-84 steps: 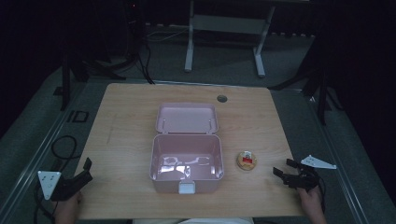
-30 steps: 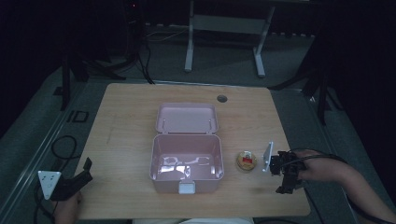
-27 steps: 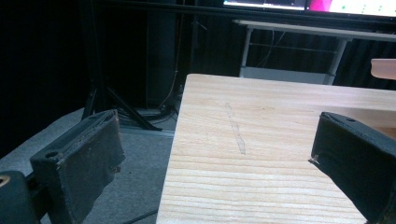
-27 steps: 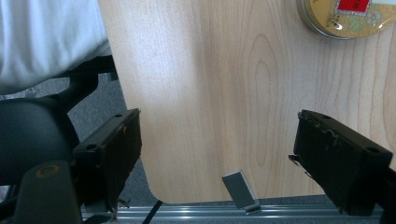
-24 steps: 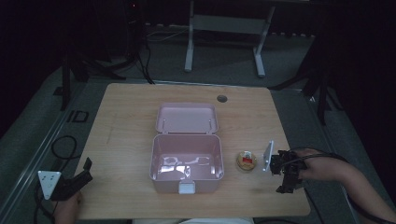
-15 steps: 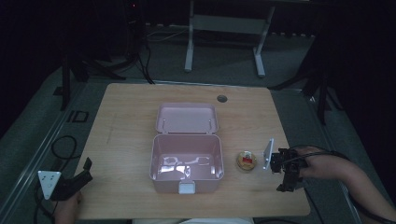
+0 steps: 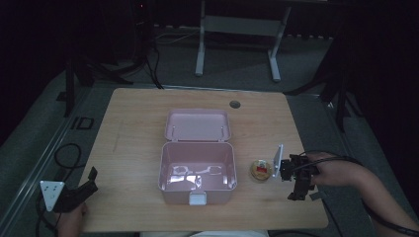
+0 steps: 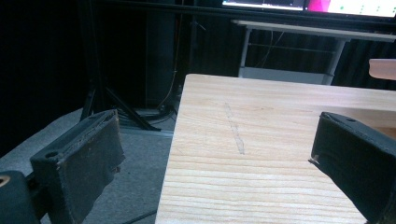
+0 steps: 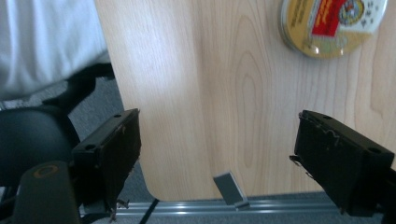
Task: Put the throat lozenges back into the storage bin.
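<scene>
As the right gripper (image 7: 300,183) hangs jaws apart near the tin (image 7: 261,170) | tin flat beside box (image 7: 197,168) | slip risked if pinched off-centre | left gripper (image 7: 79,190) jaws apart, idle at table (image 7: 138,113) corner

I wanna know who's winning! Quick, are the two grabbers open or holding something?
Left gripper: open, holding nothing, at the table's edge.
Right gripper: open, holding nothing, near the round tin.

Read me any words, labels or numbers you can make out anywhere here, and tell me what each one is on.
No text can be read.
Round yellow tin: its lid has a red label and a small emblem, print too blurred to read.
Pink box: no lettering visible.
Monitor strip beyond the table: too small to read.
</scene>
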Available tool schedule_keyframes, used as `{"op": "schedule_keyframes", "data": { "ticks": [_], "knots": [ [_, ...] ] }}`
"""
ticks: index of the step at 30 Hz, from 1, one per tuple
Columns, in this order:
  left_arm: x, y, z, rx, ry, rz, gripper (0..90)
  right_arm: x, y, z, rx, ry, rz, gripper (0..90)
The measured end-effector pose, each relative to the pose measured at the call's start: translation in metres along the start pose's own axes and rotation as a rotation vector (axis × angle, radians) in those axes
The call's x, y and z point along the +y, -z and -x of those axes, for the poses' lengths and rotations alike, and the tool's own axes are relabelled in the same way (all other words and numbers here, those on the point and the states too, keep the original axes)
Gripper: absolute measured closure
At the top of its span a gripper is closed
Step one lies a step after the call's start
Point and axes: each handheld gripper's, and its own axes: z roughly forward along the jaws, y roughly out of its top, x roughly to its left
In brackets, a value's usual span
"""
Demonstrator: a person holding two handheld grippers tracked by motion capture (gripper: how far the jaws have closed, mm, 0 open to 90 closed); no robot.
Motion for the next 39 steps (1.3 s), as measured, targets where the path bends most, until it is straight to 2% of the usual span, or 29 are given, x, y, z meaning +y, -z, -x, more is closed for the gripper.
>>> {"op": "schedule_keyframes", "data": {
  "ticks": [10, 15, 21, 27, 39],
  "knots": [
    [0.000, 0.000, 0.000, 0.000, 0.000, -0.001, 2.5, 0.019, -0.003, 0.007, -0.011, 0.044, 0.022, 14.5],
    [0.000, 0.000, 0.000, -0.001, 0.001, -0.001, 2.5, 0.031, -0.009, 0.015, -0.020, 0.072, 0.035, 14.6],
    [0.000, 0.000, 0.000, -0.002, 0.002, 0.000, 2.5, 0.041, -0.013, 0.026, -0.027, 0.079, 0.047, 14.6],
    [0.000, 0.000, 0.000, -0.003, 0.002, 0.000, 2.5, 0.045, -0.018, 0.040, -0.031, 0.061, 0.054, 14.6],
    [0.000, 0.000, 0.000, -0.004, 0.002, 0.000, 2.5, 0.050, -0.031, 0.064, 0.000, 0.010, 0.062, 14.5]
  ]
}}
